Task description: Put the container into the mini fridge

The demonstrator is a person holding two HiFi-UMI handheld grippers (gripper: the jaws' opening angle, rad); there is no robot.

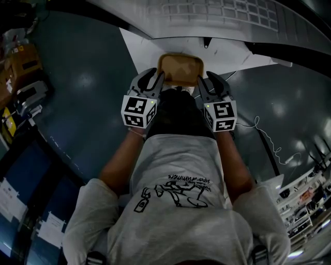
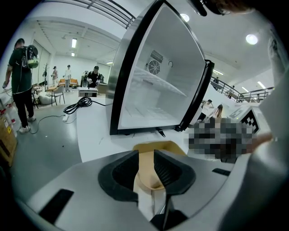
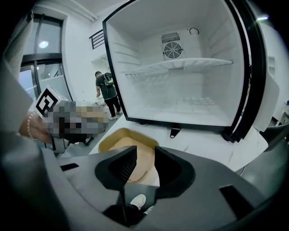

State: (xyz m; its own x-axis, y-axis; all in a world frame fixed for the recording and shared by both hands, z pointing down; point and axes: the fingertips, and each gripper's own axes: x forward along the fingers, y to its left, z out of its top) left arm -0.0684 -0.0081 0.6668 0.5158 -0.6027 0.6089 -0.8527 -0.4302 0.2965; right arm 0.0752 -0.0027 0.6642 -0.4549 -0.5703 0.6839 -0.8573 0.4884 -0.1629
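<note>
A shallow tan container (image 1: pixel 178 69) hangs in the air between my two grippers, in front of the open white mini fridge (image 1: pixel 217 14). My left gripper (image 1: pixel 157 79) is shut on its left rim, and my right gripper (image 1: pixel 202 81) is shut on its right rim. In the left gripper view the container (image 2: pixel 159 147) has its wall pinched between the pads of the left gripper (image 2: pixel 145 157). The right gripper view has the right gripper (image 3: pixel 145 155) clamped on the container (image 3: pixel 118 142) the same way. The fridge (image 3: pixel 189 90) stands empty, with one wire shelf (image 3: pixel 180 65) inside and its door (image 2: pixel 196 97) swung wide.
The fridge sits on a white platform (image 1: pixel 147 52) over a dark glossy floor. A white cable (image 1: pixel 269 140) trails at the right, with shelving (image 1: pixel 305 202) beyond it. Cardboard boxes (image 1: pixel 20 62) stand at the left. People (image 2: pixel 20 81) and a black cable (image 2: pixel 79 106) are in the background.
</note>
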